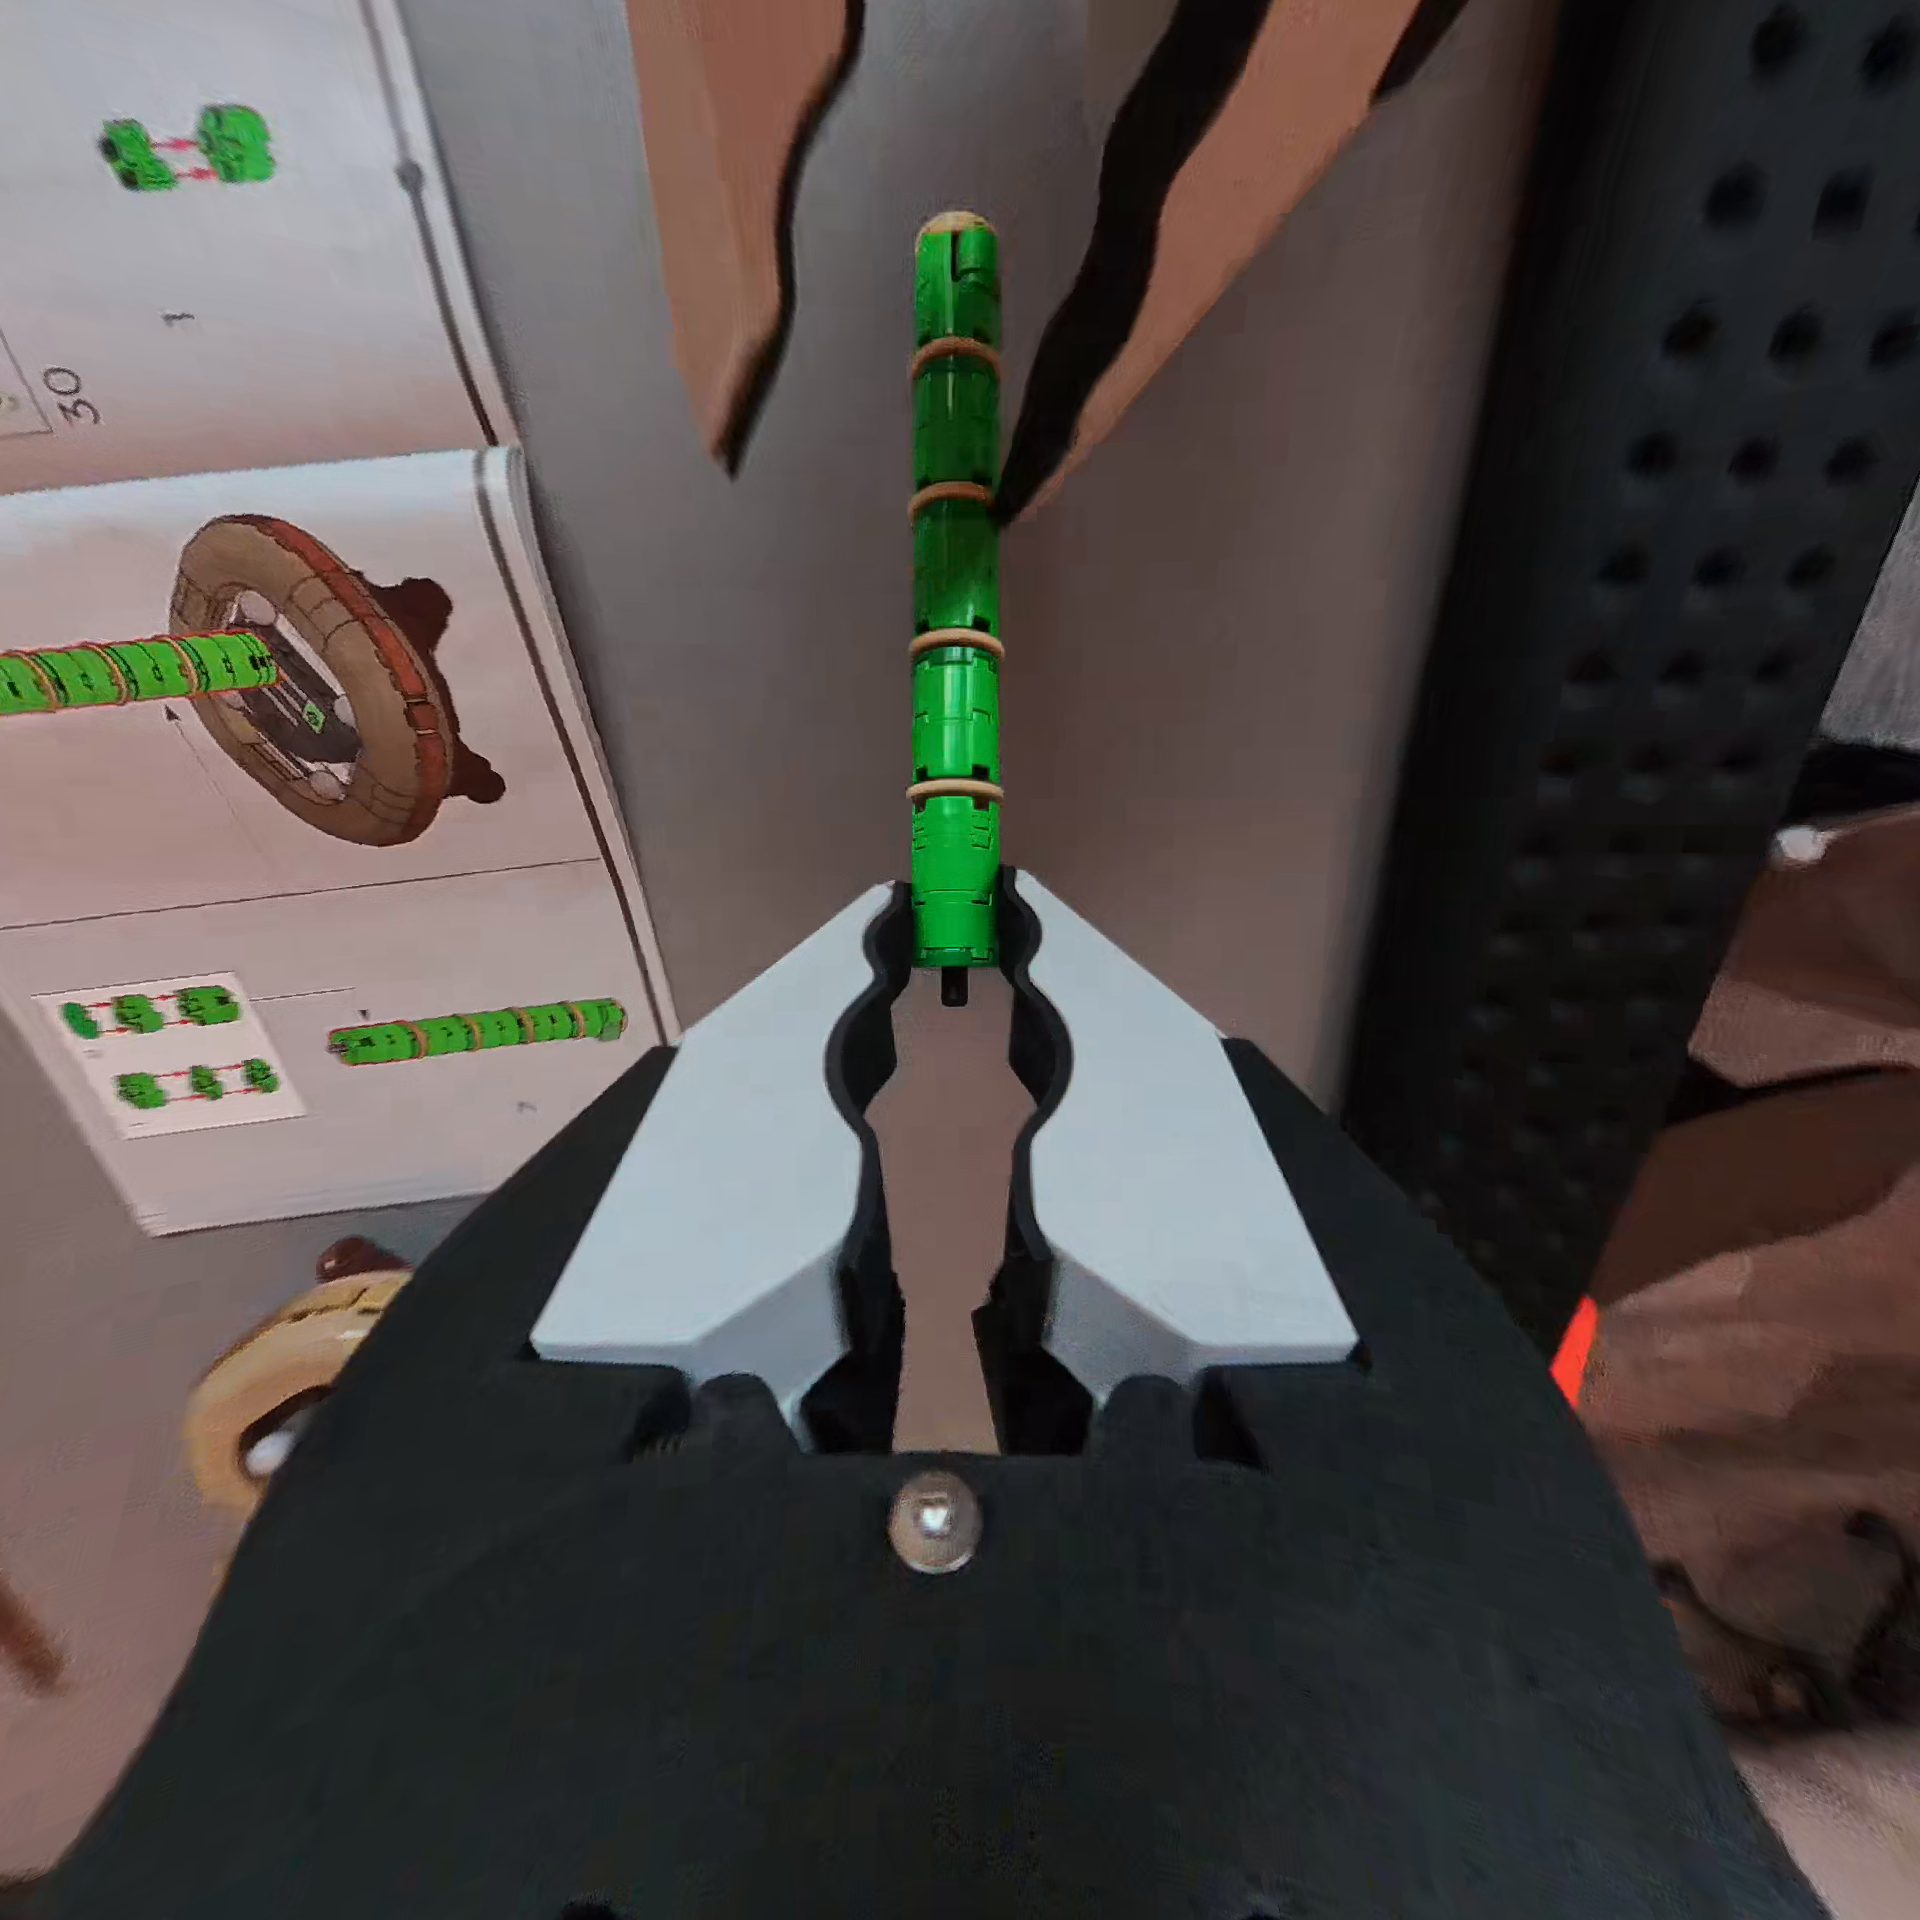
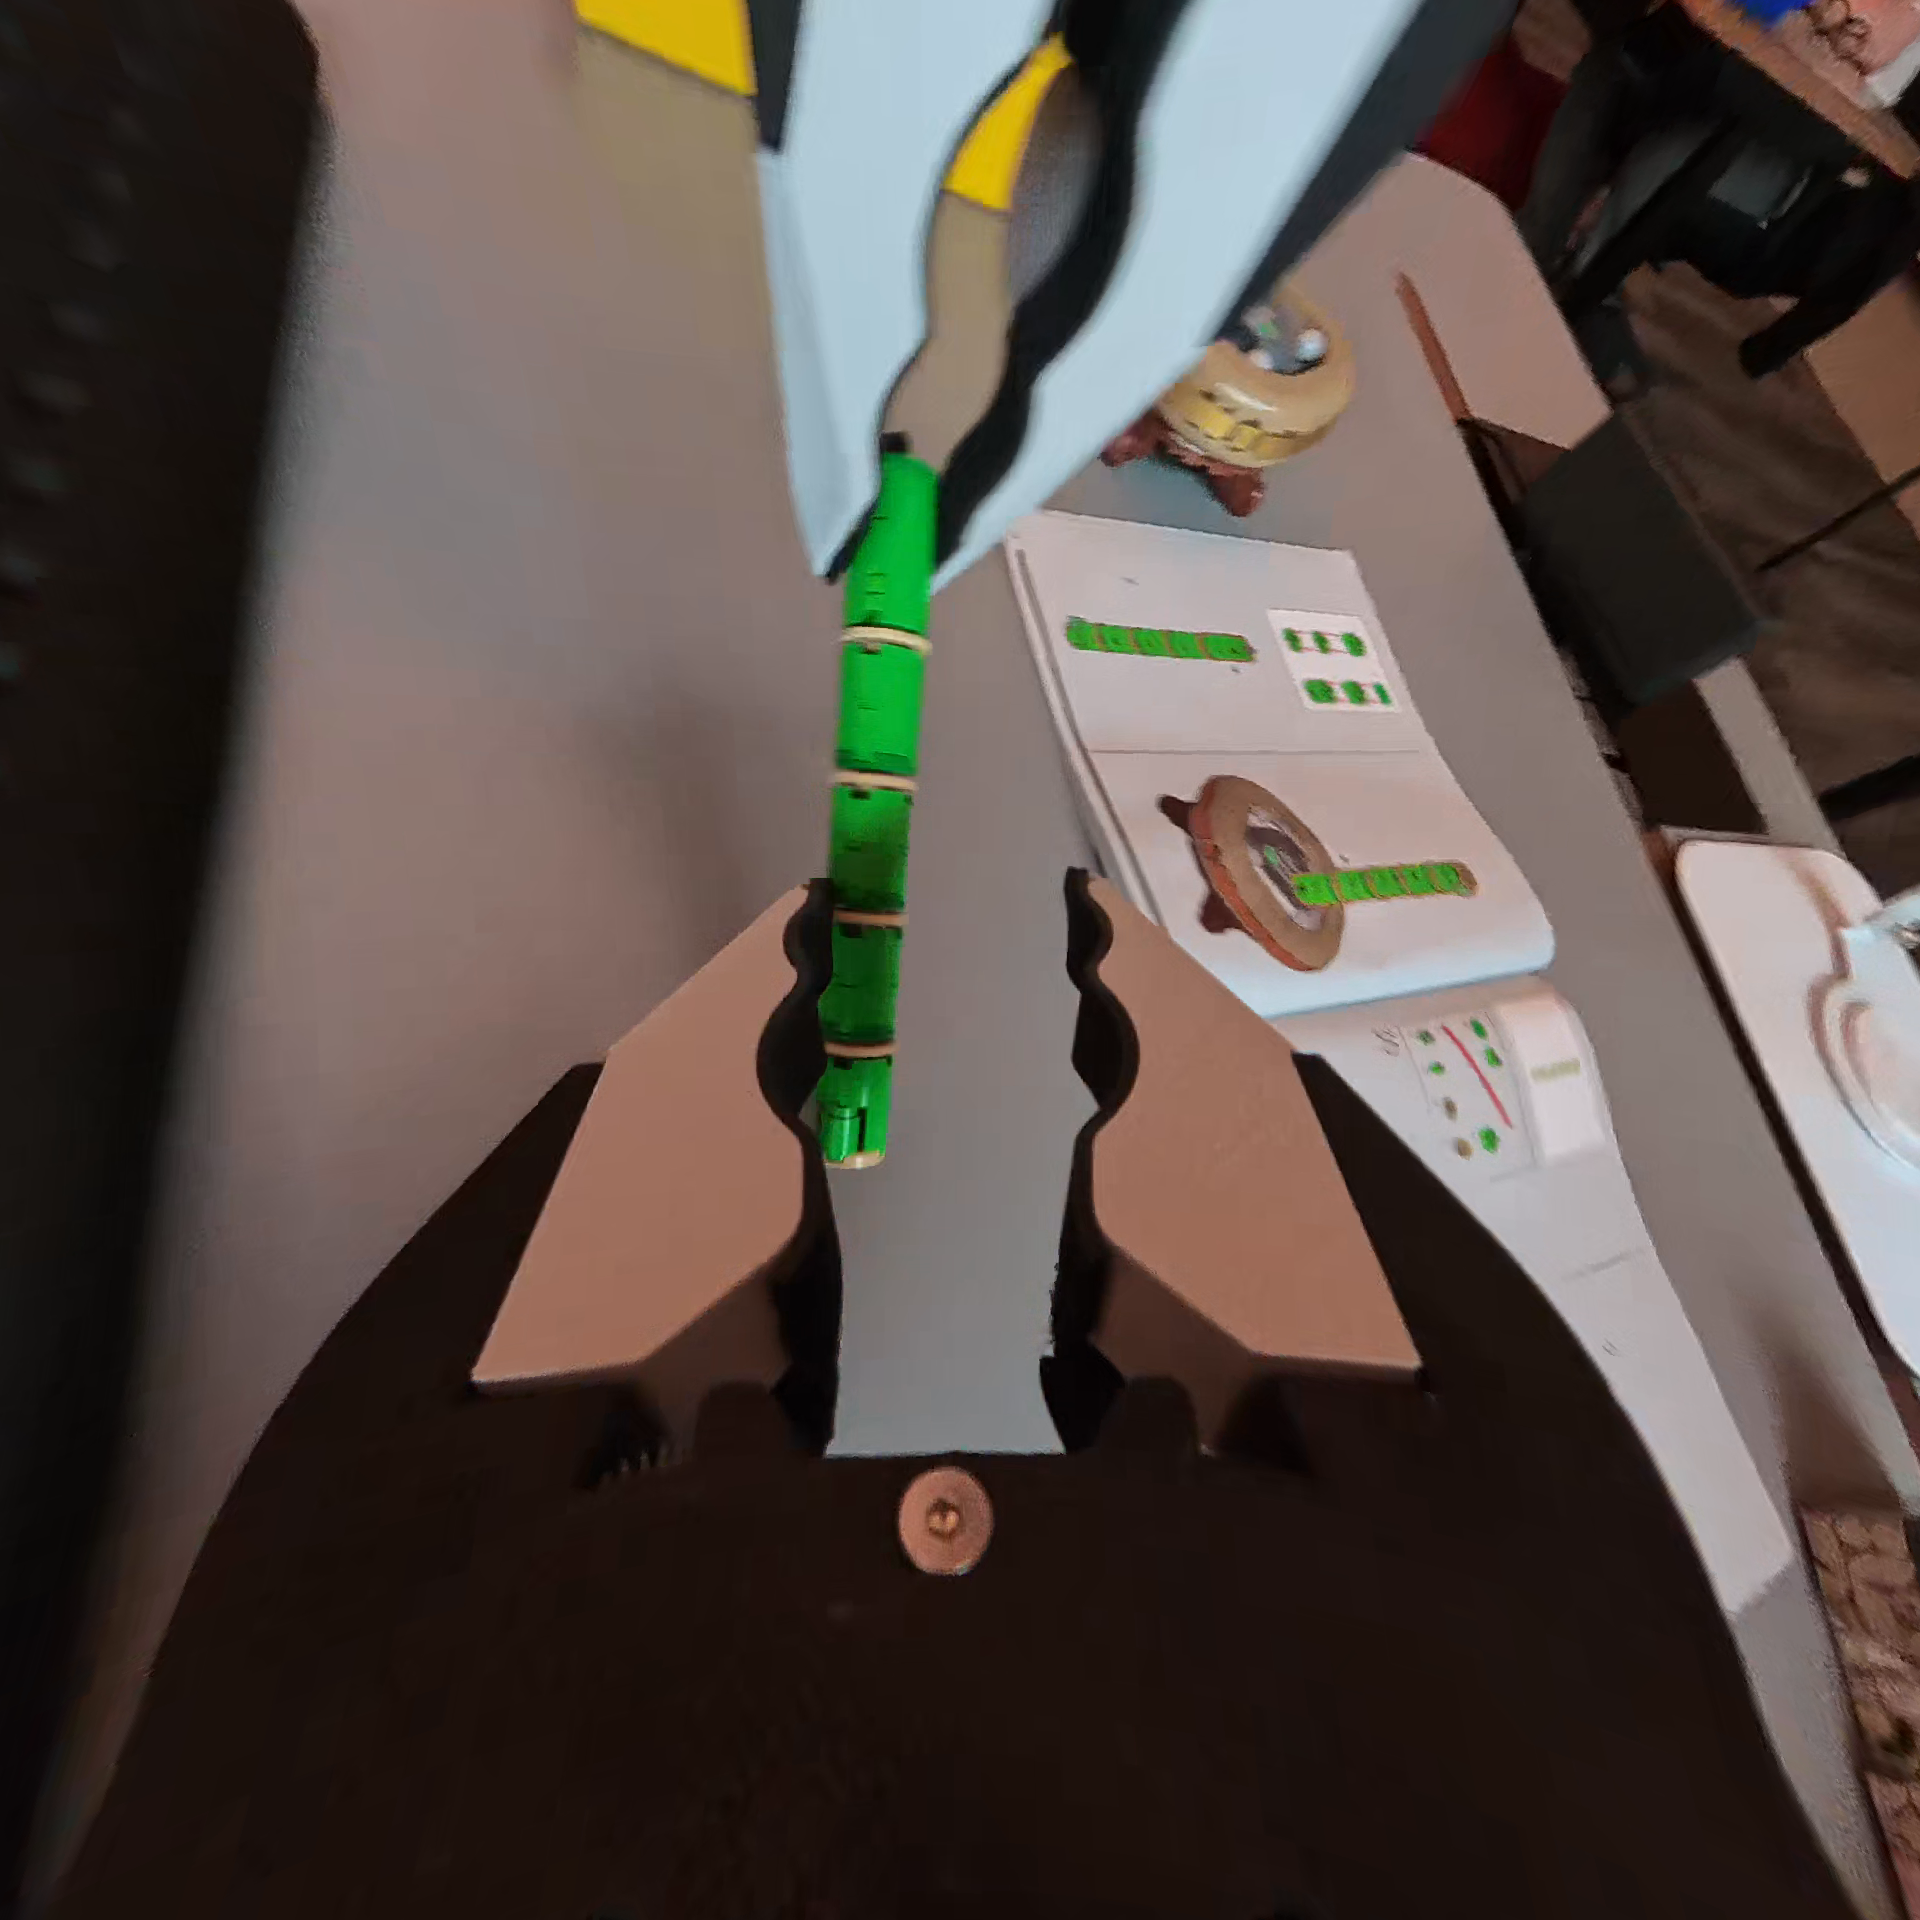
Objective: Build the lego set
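Grey tabletop (image 2: 520, 623); open instruction booklet (image 2: 1299, 831) right of frame. Left gripper (image 1: 954, 925) clamps segmented green plastic rod with tan rings (image 1: 956, 582). Right gripper (image 2: 940, 997) gapes around its free end, ungripped; next likely needs closing there, then seating the rod in the tan ring-shaped base (image 2: 1257, 405).

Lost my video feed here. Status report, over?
Left gripper shut on green stalk at its base. Right gripper open around stalk's free end. Round tan base waits beyond instruction booklet. Nothing blocking.

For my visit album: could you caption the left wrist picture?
Left gripper shut on one end of a green stalk, the open right gripper around its far end.
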